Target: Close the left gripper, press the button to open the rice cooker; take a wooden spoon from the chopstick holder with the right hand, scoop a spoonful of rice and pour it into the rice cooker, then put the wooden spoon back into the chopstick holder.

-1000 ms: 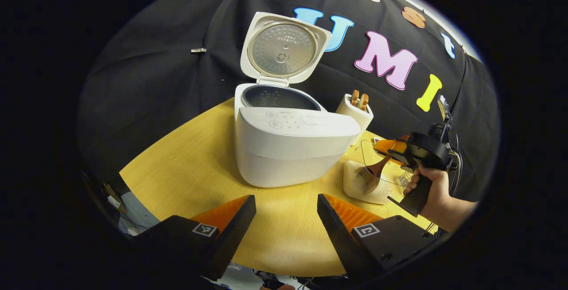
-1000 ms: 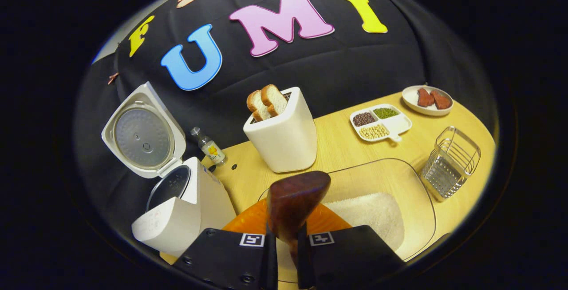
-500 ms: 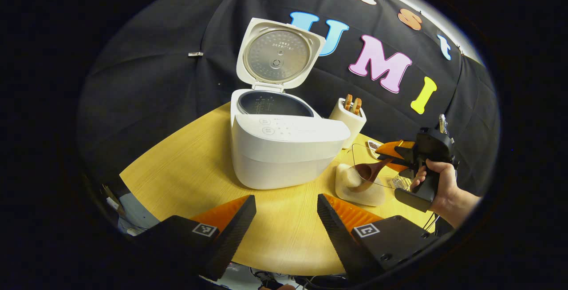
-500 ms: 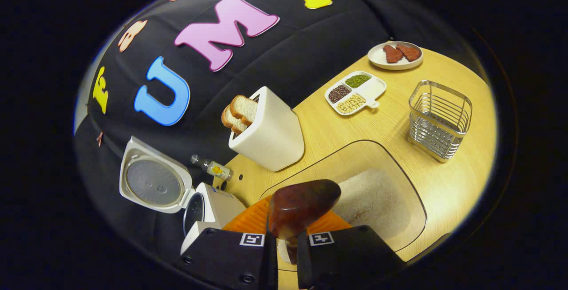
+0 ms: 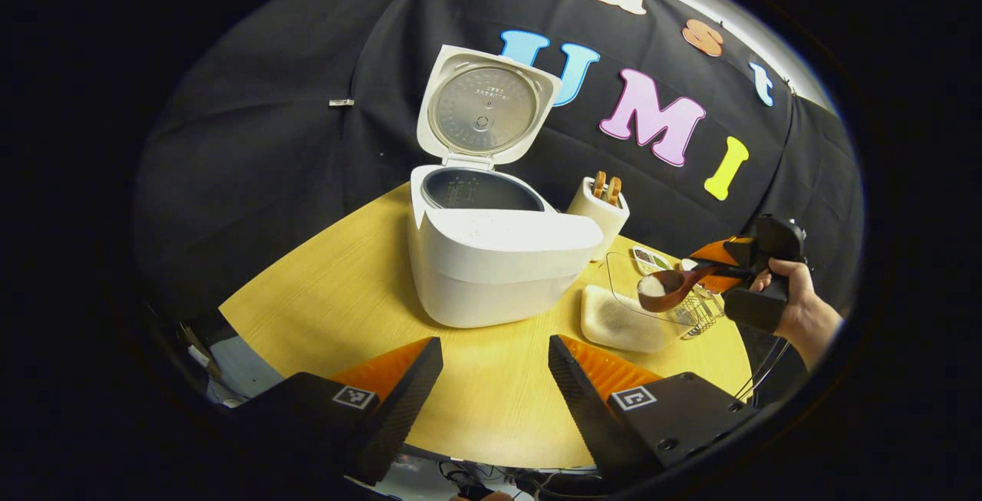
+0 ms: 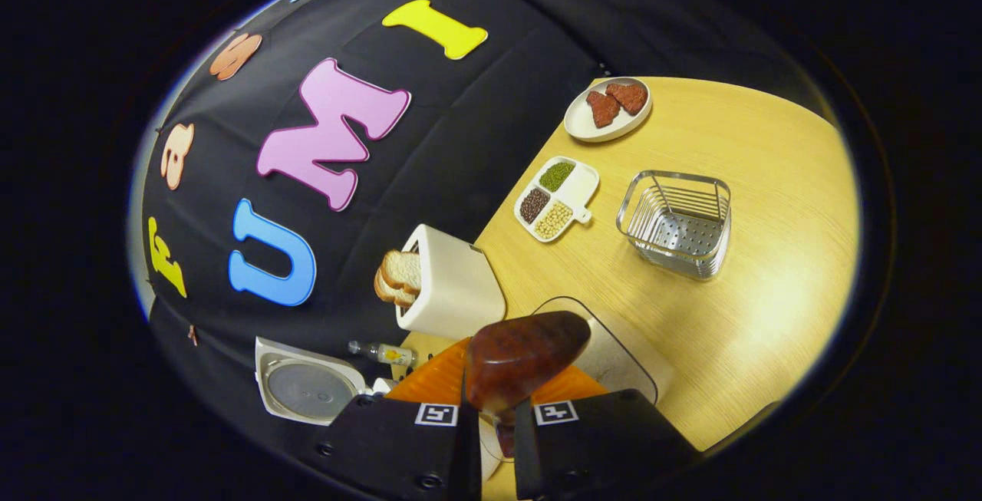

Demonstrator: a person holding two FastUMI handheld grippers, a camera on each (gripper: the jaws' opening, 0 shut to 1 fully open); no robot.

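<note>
Rice cooker (image 5: 491,255) sits mid-table toward the far edge, lid (image 5: 482,108) tipped fully up and back, so the button step looks done and the inner pot (image 5: 479,189) is open from above for pouring. One cooker, one lid.

Left gripper (image 5: 495,378) hangs near, in front of the cooker, fingers spread wide, holding nothing; likely parked out of the way while the other hand works.

Right of the cooker, one white toaster (image 5: 598,209) with two bread slices (image 6: 399,278) poking out. One small bottle (image 6: 383,353) lies on its side between cooker and toaster.

Clear rice container (image 5: 625,321) sits just right of the cooker, close enough for a short carry. Wooden spoon (image 5: 671,288) is lifted above it, bowl level with a white heap of rice, presumably held flat so nothing spills. Right gripper (image 6: 497,440) pinches the spoon handle between pressed-together fingers; a hand (image 5: 798,309) holds that gripper at far right.

Judgement: scoop made, next comes the carry left to the pot; tilting early would drop rice on the table (image 5: 337,286).

Further right: one wire chopstick holder (image 6: 679,221), empty, where the spoon returns. One three-section tray (image 6: 558,198) with three kinds of beans, one plate (image 6: 606,108) with two reddish pieces.
</note>
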